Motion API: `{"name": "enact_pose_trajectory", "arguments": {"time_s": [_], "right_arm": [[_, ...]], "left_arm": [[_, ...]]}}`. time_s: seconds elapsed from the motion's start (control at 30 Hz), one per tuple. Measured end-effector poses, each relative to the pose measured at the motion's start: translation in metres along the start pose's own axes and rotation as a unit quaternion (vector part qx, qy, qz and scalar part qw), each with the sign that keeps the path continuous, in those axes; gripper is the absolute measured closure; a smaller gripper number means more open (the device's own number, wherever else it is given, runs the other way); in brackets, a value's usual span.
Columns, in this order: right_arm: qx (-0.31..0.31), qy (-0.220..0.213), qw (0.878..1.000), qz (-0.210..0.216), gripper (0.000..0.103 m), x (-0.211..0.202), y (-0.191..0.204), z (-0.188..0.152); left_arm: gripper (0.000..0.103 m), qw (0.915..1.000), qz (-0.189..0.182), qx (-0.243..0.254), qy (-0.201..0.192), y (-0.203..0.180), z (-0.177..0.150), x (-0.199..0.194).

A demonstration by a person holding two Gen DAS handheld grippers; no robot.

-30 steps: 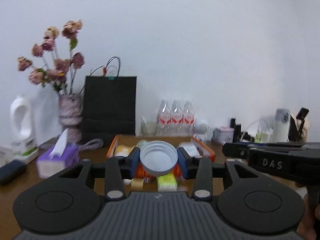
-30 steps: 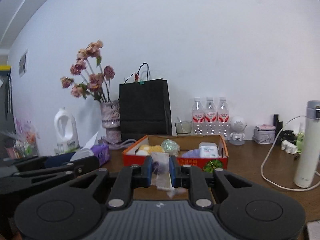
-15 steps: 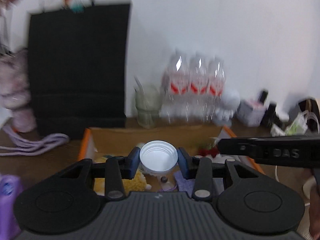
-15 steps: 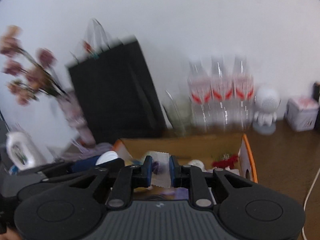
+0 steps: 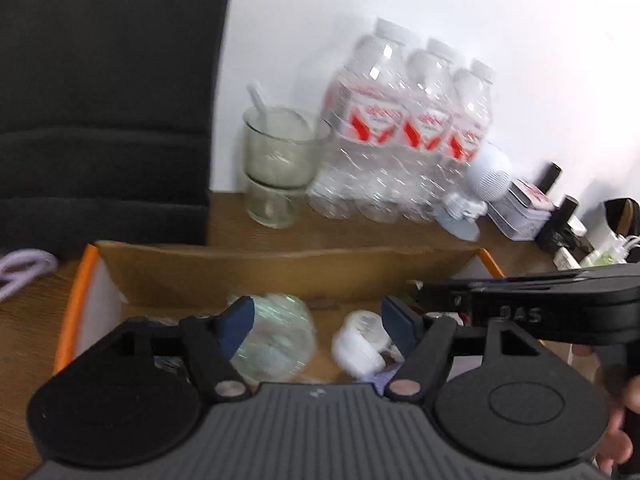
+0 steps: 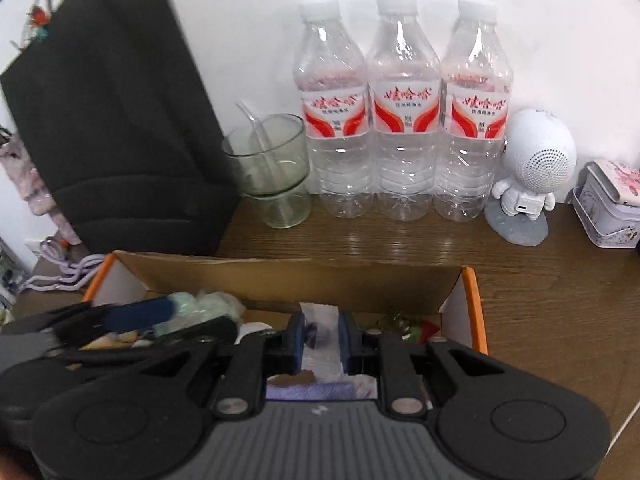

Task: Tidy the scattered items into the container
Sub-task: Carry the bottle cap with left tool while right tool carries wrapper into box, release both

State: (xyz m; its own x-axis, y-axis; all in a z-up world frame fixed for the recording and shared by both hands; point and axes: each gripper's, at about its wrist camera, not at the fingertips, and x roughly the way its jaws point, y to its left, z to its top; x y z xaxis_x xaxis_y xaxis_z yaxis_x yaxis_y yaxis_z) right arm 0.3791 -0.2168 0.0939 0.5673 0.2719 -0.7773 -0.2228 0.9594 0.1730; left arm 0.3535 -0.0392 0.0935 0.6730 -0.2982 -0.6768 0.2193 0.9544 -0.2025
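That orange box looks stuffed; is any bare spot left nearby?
Bare wood shows right of the orange box, below the speaker figurine and tin, and in the strip before the water bottles. Inside the box it is crowded; black bag blocks its left.

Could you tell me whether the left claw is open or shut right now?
Open: the left claw has its blue pads wide apart, and the white cap lies loose between them.

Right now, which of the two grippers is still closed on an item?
The right gripper: its jaws pinch a small clear packet above the cardboard box. The left gripper is wide open, holding nothing.
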Motion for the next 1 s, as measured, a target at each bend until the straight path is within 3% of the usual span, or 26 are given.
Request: {"name": "enact_pose_trajectory", "arguments": {"time_s": [0.2, 0.3, 0.5, 0.57, 0.63, 0.67, 0.73, 0.8, 0.87, 0.9, 0.93, 1.0], "right_arm": [[-0.002, 0.023, 0.999, -0.025, 0.083, 0.029, -0.001, 0.006], [0.006, 0.018, 0.999, -0.028, 0.061, 0.032, -0.004, 0.006], [0.011, 0.009, 1.0, -0.005, 0.061, 0.004, -0.002, 0.006], [0.012, 0.017, 1.0, -0.012, 0.056, -0.008, -0.001, 0.005], [0.008, 0.027, 0.999, -0.017, 0.047, -0.019, 0.001, 0.003], [0.005, 0.028, 0.999, -0.02, 0.046, -0.025, 0.002, 0.0], [-0.001, 0.026, 0.999, -0.025, 0.043, -0.039, 0.004, -0.01], [-0.007, -0.007, 1.0, -0.02, 0.043, -0.058, 0.008, -0.032], [-0.025, -0.09, 0.996, -0.015, 0.043, -0.083, 0.015, -0.066], [-0.037, -0.142, 0.989, -0.017, 0.036, -0.095, 0.019, -0.085], [-0.048, -0.189, 0.981, -0.023, 0.025, -0.105, 0.023, -0.104], [-0.069, -0.254, 0.964, -0.037, 0.017, -0.12, 0.029, -0.138]], "left_arm": [[0.027, 0.9995, 0.023, 0.01, -0.018, 0.008, 0.006, -0.015], [0.027, 0.9995, 0.025, 0.011, -0.018, 0.007, 0.008, -0.019], [0.022, 0.9989, 0.045, 0.014, 0.005, -0.001, 0.001, -0.027], [0.021, 0.9985, 0.053, 0.008, 0.011, -0.002, 0.0, -0.038], [0.01, 0.9981, 0.059, 0.003, 0.014, -0.003, -0.004, -0.052], [0.009, 0.998, 0.061, 0.005, 0.013, -0.005, -0.008, -0.059], [0.009, 0.9969, 0.077, 0.015, -0.013, -0.009, -0.02, -0.079], [0.008, 0.9913, 0.094, 0.037, -0.084, -0.017, -0.042, -0.106], [0.003, 0.9756, 0.088, 0.065, -0.19, -0.026, -0.079, -0.134], [0.003, 0.9688, 0.088, 0.072, -0.22, -0.03, -0.094, -0.143], [0.003, 0.965, 0.091, 0.072, -0.235, -0.033, -0.106, -0.151], [0.003, 0.9622, 0.097, 0.06, -0.247, -0.037, -0.121, -0.163]]}}
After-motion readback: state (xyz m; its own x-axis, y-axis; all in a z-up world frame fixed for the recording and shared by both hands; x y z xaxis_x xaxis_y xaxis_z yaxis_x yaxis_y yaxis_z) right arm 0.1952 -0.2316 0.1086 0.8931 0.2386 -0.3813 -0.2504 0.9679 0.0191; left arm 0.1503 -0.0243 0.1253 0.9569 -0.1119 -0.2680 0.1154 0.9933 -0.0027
